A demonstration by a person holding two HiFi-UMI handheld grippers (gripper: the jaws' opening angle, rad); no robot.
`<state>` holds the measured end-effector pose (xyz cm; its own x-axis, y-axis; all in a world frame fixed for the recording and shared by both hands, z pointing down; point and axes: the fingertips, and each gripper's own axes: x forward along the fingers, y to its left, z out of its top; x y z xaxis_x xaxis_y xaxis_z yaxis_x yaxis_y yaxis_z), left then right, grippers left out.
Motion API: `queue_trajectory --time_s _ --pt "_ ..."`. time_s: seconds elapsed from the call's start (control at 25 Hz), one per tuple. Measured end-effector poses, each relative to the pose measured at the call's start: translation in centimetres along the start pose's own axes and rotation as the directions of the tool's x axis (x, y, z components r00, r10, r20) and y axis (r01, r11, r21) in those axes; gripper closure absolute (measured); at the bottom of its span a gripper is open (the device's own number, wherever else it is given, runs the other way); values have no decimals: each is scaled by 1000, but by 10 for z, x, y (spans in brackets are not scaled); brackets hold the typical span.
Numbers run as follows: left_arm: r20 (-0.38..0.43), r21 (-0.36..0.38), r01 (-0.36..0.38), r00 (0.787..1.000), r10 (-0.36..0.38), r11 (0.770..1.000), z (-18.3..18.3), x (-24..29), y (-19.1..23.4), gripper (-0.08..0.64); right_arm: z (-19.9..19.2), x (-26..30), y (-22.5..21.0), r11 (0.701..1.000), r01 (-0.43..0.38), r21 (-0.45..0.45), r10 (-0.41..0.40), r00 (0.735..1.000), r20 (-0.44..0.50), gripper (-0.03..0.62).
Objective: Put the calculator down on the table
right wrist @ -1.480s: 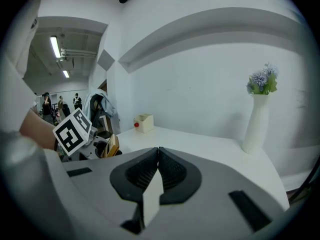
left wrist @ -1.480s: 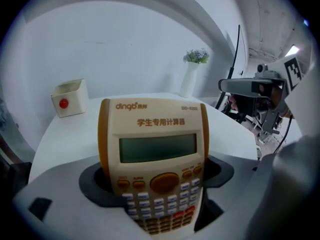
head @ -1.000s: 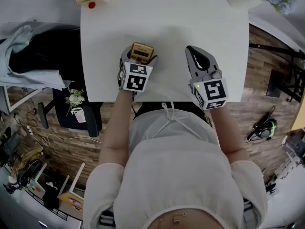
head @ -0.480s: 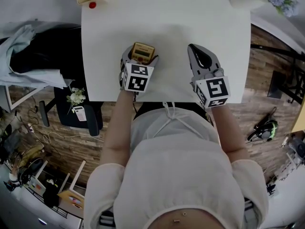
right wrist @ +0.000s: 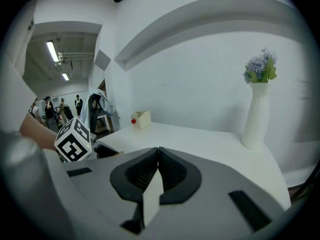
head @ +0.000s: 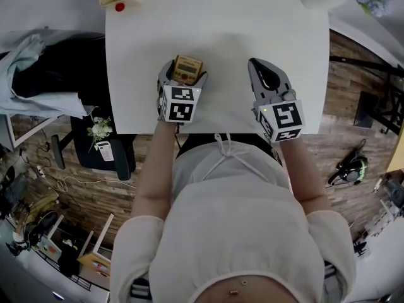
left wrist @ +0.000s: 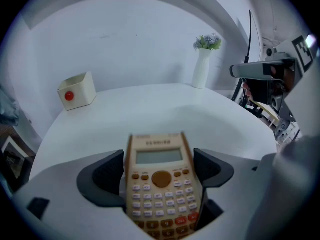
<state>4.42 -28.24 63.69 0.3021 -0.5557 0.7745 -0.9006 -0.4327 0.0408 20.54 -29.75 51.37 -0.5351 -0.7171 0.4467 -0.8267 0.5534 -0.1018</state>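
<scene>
while ribbed dark fingers (left wrist: 102, 176) clamp it, flat tan calculator (left wrist: 161, 181) tilts over matte white table (left wrist: 150, 109)

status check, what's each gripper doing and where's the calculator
Left gripper shut on calculator, over near edge of table. Right gripper shut, empty. Box and vase well clear.

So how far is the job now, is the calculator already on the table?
Not yet. Done: the calculator is over the near part of the table. In hand: the left gripper is shut on its sides; the right gripper is shut and empty. Left: lower it onto the table and open the jaws.
</scene>
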Motion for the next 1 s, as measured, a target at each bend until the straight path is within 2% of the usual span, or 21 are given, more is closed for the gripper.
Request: queue_trajectory --time_s 0.12,0.36,0.48,0.6,0.72,0.84,0.88,0.96,1.0 --pt "10 -21 -33 999 34 999 -4 -2 4 124 -1 -1 3 1000 2 -3 -2 1000 -3 586" --pt "31 23 -38 999 37 999 7 -14 6 127 5 -6 6 1000 12 -11 -12 1000 11 586" --pt "98 27 -28 995 25 999 28 -33 7 129 14 -11 7 1000 18 -18 -18 999 33 586" --pt "195 66 -10 981 -3 998 57 -60 2 130 26 -17 9 999 27 -24 -25 998 58 586" --pt "322 97 -11 946 -21 995 93 -93 0 133 40 -25 10 999 37 -29 -34 995 91 586" --pt "439 123 -16 898 -40 992 129 -131 -4 152 55 -32 10 998 49 -37 -43 991 125 586" --pt "472 128 -25 880 -39 991 140 -143 -4 176 60 -35 10 998 53 -40 -48 989 137 586" --pt "533 125 -54 846 -21 991 157 -166 -4 322 71 -43 11 997 63 -44 -56 985 161 586" --pt "557 126 -65 830 -16 990 165 -177 -5 367 76 -47 11 997 68 -46 -59 983 174 586"
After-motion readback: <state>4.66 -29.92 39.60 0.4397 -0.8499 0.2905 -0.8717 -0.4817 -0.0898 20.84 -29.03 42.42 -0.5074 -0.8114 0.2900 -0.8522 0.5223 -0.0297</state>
